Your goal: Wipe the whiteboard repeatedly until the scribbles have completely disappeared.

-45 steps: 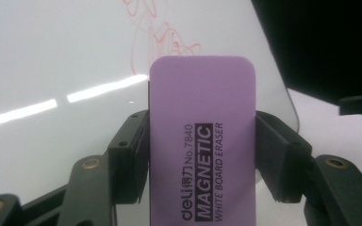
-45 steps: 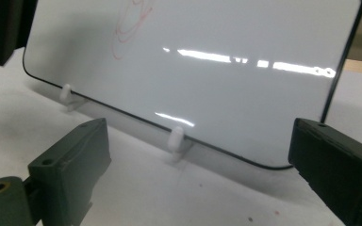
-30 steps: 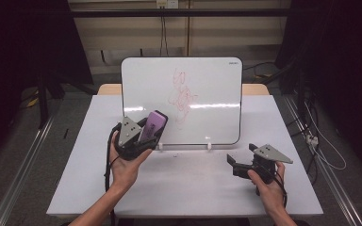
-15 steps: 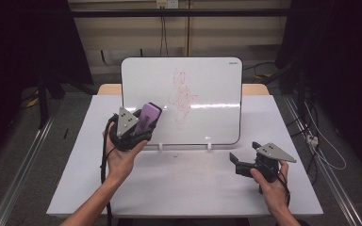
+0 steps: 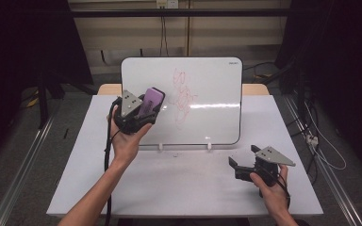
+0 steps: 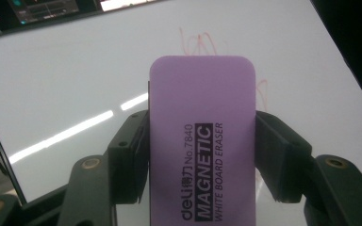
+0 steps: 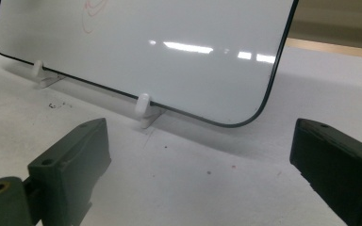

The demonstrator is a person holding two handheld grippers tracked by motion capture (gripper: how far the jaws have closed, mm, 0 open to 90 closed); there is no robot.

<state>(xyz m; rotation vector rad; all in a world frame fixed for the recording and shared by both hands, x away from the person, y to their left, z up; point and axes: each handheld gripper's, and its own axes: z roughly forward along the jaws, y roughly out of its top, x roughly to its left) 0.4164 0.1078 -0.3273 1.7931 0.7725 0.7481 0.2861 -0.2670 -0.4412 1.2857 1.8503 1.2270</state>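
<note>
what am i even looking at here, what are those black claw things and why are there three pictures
A person sits at a white table and holds a hand-operated gripper in each hand. Each one has two black jaws and carries its own small camera.

The wide picture is taken from above the table. The other two look along each gripper's jaws.

On the table stands a whiteboard on small white feet, with red scribbles on it.

The left gripper is raised in front of the board and is shut on a purple eraser, printed "magnetic white board eraser". The right gripper sits low by the table, open and holding nothing.
</note>
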